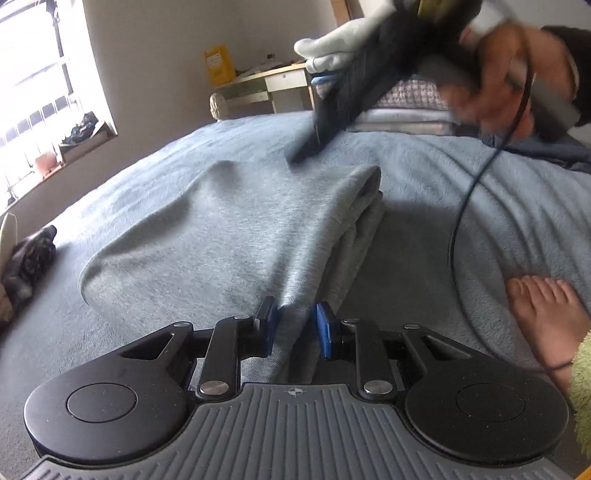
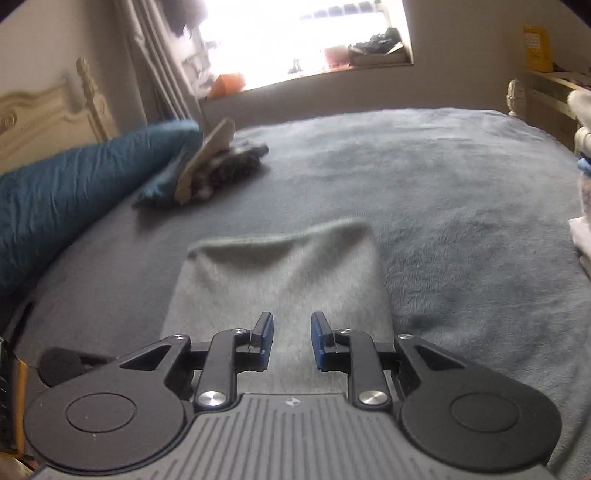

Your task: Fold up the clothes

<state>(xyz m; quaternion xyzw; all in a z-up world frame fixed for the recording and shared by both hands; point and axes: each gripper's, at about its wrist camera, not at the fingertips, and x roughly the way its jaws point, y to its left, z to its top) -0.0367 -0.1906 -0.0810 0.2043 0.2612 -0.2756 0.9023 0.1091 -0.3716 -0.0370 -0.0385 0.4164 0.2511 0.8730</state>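
- Left wrist view first: our left gripper (image 1: 294, 328) hangs with pads parted, a ridge of the folded light-grey knit garment (image 1: 236, 236) rising between them, untouched as far as we can tell.
- From there the garment runs away toward twelve o'clock, long axis fore-and-aft, stacked folded edge at one o'clock.
- Our right gripper (image 2: 291, 338) is released too, with the same garment (image 2: 280, 273) dead ahead at twelve.
- Left looks nearer, we reckon.
- Underneath lies a grey-blue fleece bed blanket (image 1: 461, 192); a stack of folded laundry (image 1: 402, 107) sits at one o'clock, a bright window (image 2: 295, 33) beyond.
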